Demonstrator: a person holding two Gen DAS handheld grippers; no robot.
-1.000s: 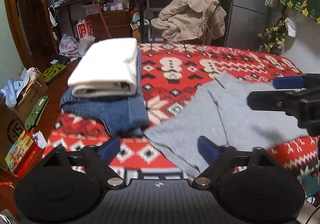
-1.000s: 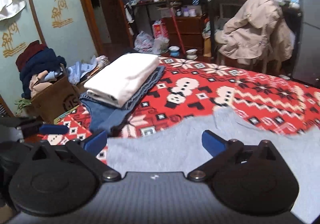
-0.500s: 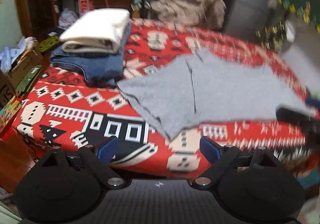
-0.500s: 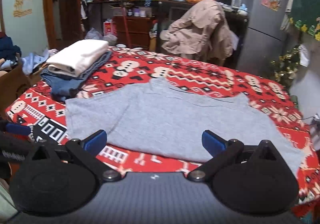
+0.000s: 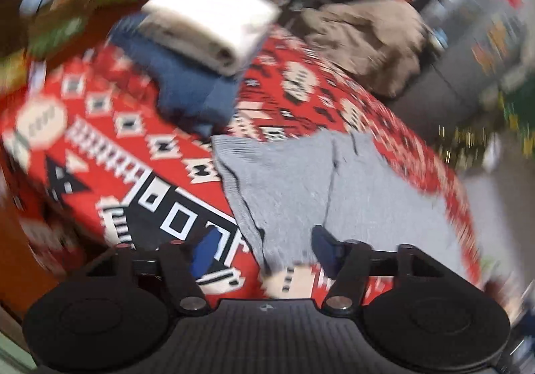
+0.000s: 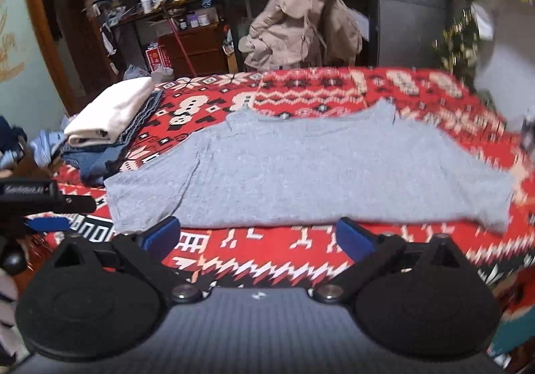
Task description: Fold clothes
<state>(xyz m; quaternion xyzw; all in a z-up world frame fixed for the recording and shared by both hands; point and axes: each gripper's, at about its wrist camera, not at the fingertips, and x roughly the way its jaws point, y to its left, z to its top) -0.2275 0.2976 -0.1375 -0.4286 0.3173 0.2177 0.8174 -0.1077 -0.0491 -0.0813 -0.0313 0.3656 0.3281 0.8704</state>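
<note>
A grey T-shirt [image 6: 301,173] lies spread flat on the red patterned blanket [image 6: 267,257], with its sleeves out to left and right. My right gripper [image 6: 257,235] is open, just short of the shirt's near hem, with nothing between its fingers. My left gripper [image 5: 264,252] is open over the near corner of the shirt's left sleeve [image 5: 284,193]. Grey cloth shows between its blue fingers [image 5: 204,253], but no grip is visible. The left wrist view is blurred by motion. The left gripper [image 6: 63,212] also shows at the left edge of the right wrist view.
A folded white cloth [image 6: 110,113] sits on folded blue jeans [image 6: 97,156] at the blanket's far left corner. Behind the bed stands a chair draped with a beige jacket [image 6: 301,19]. A cluttered desk [image 6: 187,23] and boxes on the floor lie to the left.
Both grippers have pulled back to the near edge, so the whole shirt shows. The left gripper has swung down toward the left sleeve, and its fingers stand a little closer together.
</note>
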